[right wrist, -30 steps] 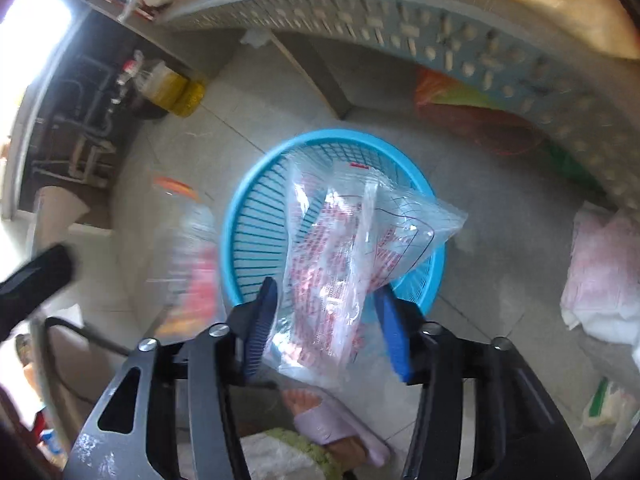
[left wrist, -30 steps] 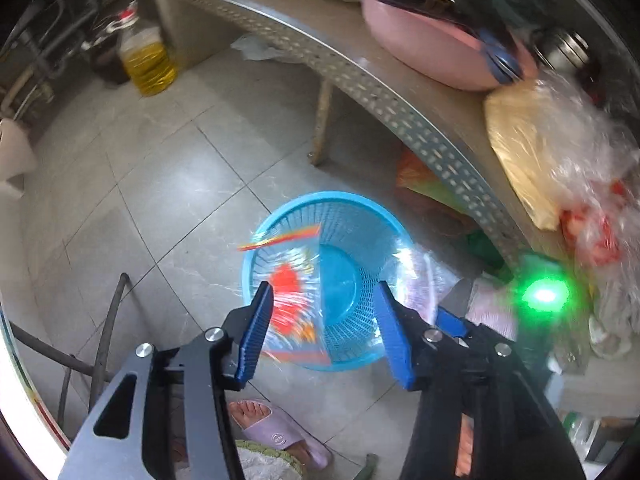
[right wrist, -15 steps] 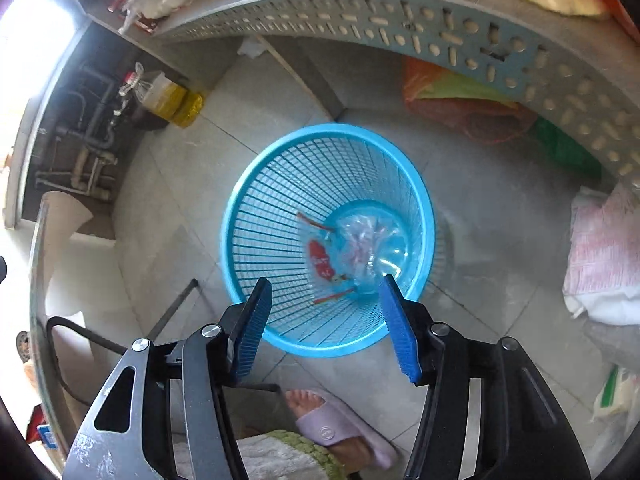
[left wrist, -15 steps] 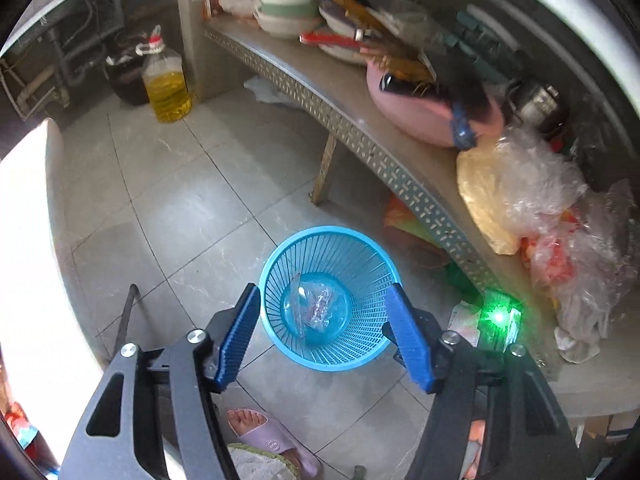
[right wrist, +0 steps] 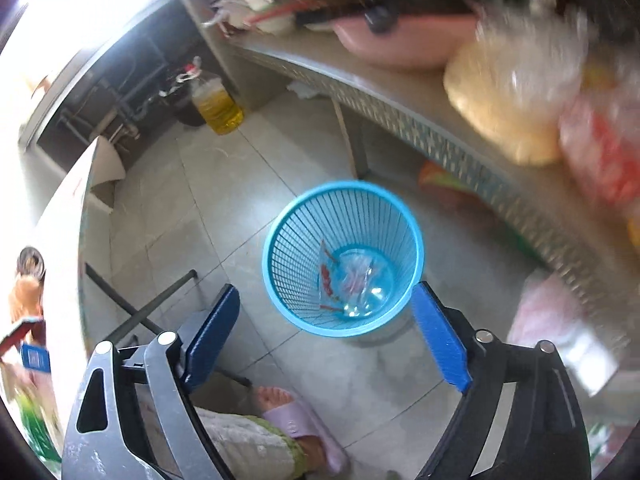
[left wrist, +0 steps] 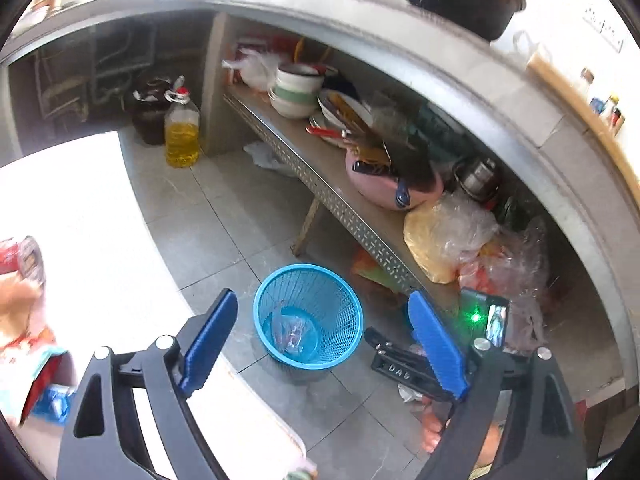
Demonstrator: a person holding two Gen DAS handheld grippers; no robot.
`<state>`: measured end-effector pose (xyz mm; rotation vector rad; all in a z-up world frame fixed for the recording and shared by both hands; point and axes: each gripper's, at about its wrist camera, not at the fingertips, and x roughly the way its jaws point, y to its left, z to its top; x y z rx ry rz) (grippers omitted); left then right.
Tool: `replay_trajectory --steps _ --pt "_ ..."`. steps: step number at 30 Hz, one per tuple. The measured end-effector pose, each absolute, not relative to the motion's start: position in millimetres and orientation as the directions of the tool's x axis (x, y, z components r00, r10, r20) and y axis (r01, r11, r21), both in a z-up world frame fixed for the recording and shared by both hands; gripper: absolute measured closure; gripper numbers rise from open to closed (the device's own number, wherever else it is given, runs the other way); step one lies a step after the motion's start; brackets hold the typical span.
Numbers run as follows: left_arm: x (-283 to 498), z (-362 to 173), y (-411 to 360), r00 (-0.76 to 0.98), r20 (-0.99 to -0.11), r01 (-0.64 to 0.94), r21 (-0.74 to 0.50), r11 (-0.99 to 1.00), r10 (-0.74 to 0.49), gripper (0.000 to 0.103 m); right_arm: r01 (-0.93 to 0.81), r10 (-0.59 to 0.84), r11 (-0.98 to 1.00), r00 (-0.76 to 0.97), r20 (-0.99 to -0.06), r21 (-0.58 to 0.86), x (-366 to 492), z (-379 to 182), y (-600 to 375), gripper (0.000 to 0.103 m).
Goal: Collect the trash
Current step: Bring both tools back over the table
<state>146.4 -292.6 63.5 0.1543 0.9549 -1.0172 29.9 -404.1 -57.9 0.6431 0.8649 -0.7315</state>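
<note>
Both pairs of blue fingers stand spread wide with nothing between them: the jaws of the left gripper (left wrist: 322, 342) and of the right gripper (right wrist: 338, 338) have just been opening, and each is empty. Below them on the grey tiled floor (right wrist: 188, 208) stands the blue mesh basket (right wrist: 280, 280), upright, with 2 crumpled clear wrappers (right wrist: 348, 280) printed in red lying at its bottom.

Just beyond the basket runs a low perforated metal shelf (left wrist: 320, 184) on a thin leg, crowded with a pink basin (left wrist: 384, 194), stacked bowls (left wrist: 296, 94), a yellowish plastic bag (left wrist: 436, 240) and more crumpled plastic. Orange and green bags (right wrist: 444, 184) lie under it, close to the basket. Further off, a bottle of yellow oil (left wrist: 182, 136) stands on the floor beside a dark jar.

At the left a bright white tabletop (left wrist: 88, 232) carries blurred colourful packets (left wrist: 24, 308). A foot in a lilac slipper (right wrist: 296, 420) rests on the floor near the basket.
</note>
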Motion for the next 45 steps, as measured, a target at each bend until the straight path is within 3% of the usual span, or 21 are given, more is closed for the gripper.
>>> replay_trajectory --steps 4,13,20,29,37,45 --pt "139 72 -261 0.218 -0.731 0.751 -0.298 0.589 -0.647 0.011 0.765 -0.358 0.629 0.443 -0.822 0.138 31 -37 -387 0.008" --pt "121 83 -212 0.329 -0.730 0.741 -0.194 0.642 -0.599 0.006 0.758 -0.480 0.653 0.422 -0.769 0.009 35 2 -356 0.008" --pt "123 92 -171 0.348 -0.692 0.700 -0.256 0.667 -0.632 0.006 0.693 -0.527 0.719 0.494 -0.691 -0.053 46 27 -333 0.008" --pt "123 101 -117 0.416 -0.677 0.639 -0.258 0.725 -0.607 0.006 0.550 -0.408 0.834 0.673 -0.617 0.048 63 45 -315 0.008" --pt "122 93 -62 0.514 -0.672 0.550 -0.219 0.806 -0.533 0.006 0.392 -0.179 0.900 0.732 -0.657 0.191 97 45 -296 0.008" --pt "134 93 -19 0.563 -0.646 0.459 -0.275 0.845 -0.516 0.006 0.260 -0.005 0.918 0.761 -0.648 0.299 120 49 -272 0.010"
